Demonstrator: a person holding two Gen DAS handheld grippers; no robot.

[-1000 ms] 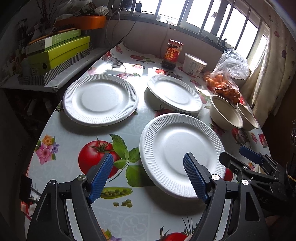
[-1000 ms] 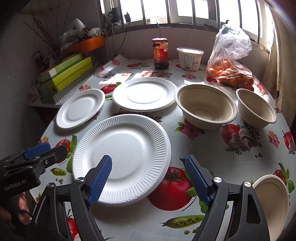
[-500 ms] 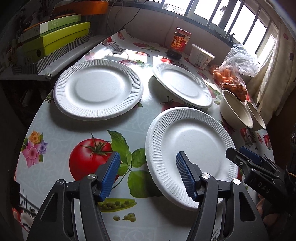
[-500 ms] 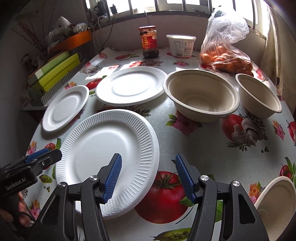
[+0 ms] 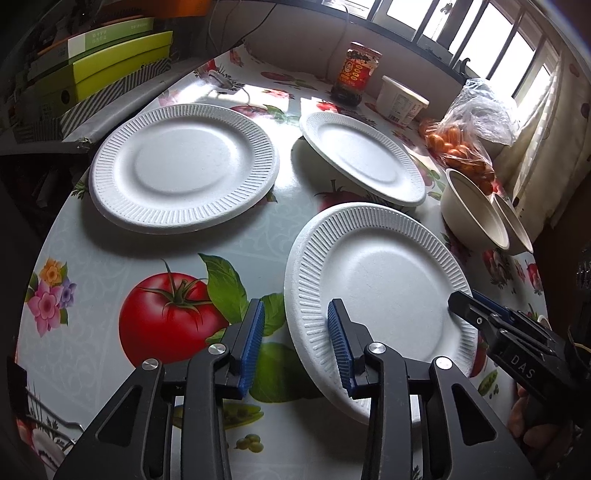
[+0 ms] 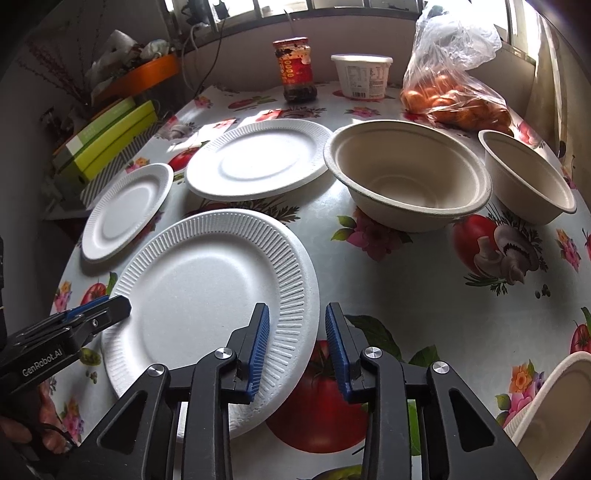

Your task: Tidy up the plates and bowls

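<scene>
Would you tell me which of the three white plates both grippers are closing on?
The nearest plate: both grippers' jaws straddle its rim; the other two sit farther back.

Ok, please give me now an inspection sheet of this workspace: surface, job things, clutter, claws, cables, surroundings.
Surface: table with fruit-print cloth.
Job's things: near plate; left plate; far plate; big bowl; small bowl; third bowl at the right edge, partly seen.
Clutter: jar, tub, bag of oranges.
Claws: left claw and right claw closing, each straddling the near plate's rim, pads not yet pressing.
Cables: cord by the window.
Surroundings: boxes on a side shelf; window; curtain.
</scene>
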